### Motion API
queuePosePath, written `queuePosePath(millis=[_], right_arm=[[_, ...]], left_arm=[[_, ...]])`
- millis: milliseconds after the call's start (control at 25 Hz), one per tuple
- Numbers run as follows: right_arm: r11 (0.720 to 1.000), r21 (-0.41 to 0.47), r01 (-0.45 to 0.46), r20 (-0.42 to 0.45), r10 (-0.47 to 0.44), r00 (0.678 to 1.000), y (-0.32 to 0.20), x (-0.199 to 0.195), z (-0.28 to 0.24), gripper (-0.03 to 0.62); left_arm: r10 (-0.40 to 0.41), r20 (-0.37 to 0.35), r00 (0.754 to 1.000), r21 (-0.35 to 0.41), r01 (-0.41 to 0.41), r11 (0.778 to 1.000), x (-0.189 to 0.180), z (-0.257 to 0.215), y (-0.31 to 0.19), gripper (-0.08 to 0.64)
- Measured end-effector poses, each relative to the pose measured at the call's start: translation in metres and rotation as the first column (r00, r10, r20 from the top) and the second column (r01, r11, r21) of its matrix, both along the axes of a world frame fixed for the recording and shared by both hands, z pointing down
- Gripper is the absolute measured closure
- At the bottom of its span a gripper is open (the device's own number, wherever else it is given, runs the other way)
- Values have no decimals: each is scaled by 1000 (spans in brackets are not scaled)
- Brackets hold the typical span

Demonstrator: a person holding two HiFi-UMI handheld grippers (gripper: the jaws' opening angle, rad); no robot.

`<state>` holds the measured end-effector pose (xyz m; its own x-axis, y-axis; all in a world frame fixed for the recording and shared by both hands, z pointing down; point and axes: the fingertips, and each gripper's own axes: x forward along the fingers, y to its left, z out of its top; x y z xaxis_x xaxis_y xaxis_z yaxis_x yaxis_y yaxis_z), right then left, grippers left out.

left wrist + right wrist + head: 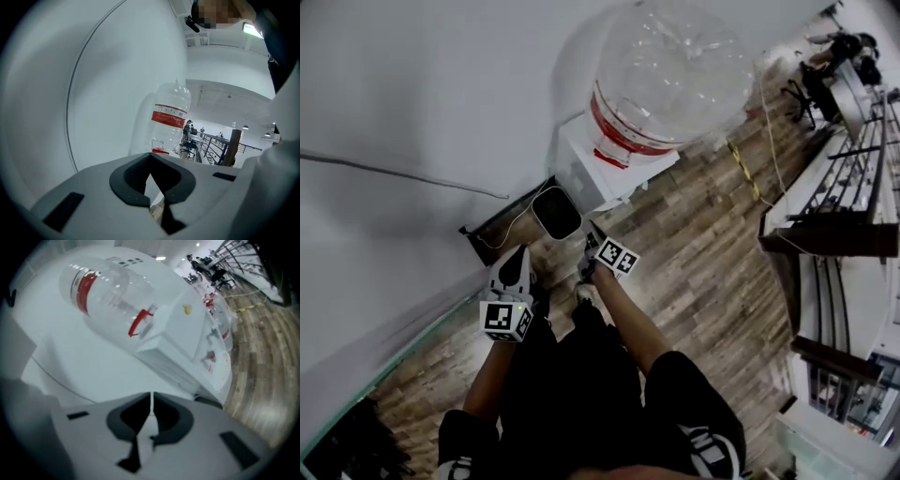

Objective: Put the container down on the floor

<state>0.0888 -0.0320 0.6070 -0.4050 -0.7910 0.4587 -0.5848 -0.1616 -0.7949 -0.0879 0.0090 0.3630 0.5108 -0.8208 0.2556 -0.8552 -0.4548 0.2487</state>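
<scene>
Container [556,212] on wooden floor [694,246], interior dark, left hand-held gripper [150,156] and right hand-held gripper [151,398] closed, empty.

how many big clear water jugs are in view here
1. The water jug sits on top of the white dispenser against the wall, with a red band around it. Others could be hidden outside the pictures.

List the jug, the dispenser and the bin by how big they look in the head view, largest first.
1. jug: largest, though it is nearest the camera, which inflates it.
2. dispenser: smaller, and partly hidden under the jug.
3. bin: smallest.
</scene>
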Motion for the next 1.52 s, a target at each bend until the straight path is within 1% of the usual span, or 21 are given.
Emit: queuePosePath(millis=[120,200,360,480,640,840,920,1000,1120,1280,1520], right_arm=[[998,0,62,-99,-62,993,8,2,-40,551],[994,9,105,-162,-102,982,14,1,-65,551],[983,48,177,-253,-160,954,21,0,-111,551],[969,97,226,-339,-181,923,27,1,-144,551],[944,168,283,-450,-182,874,39,3,-186,551],[903,248,351,-558,-163,814,54,-5,-233,551],[888,280,364,-574,-149,805,62,-9,-248,551],[882,298,365,-580,-136,803,71,-12,-256,551],[885,298,358,-593,-122,796,85,-13,-258,551],[890,292,352,-600,-116,792,87,-11,-256,551],[873,320,368,-603,-112,790,84,-15,-264,554]], left_arm=[[6,5,1000,14,-6,1000,7,-14,5,529],[6,3,1000,25,-6,1000,11,-24,7,529],[0,6,1000,61,0,998,16,-45,10,529],[-5,10,1000,69,5,998,19,-54,15,529],[-16,12,1000,77,15,997,21,-60,20,529],[-33,28,999,85,30,996,17,-66,24,529],[-32,36,999,97,28,995,18,-67,23,529],[-30,42,999,103,25,994,21,-66,23,529],[-21,45,999,91,17,996,26,-58,26,529],[-16,46,999,79,12,997,28,-57,25,529],[-15,44,999,87,12,996,28,-58,20,529]])
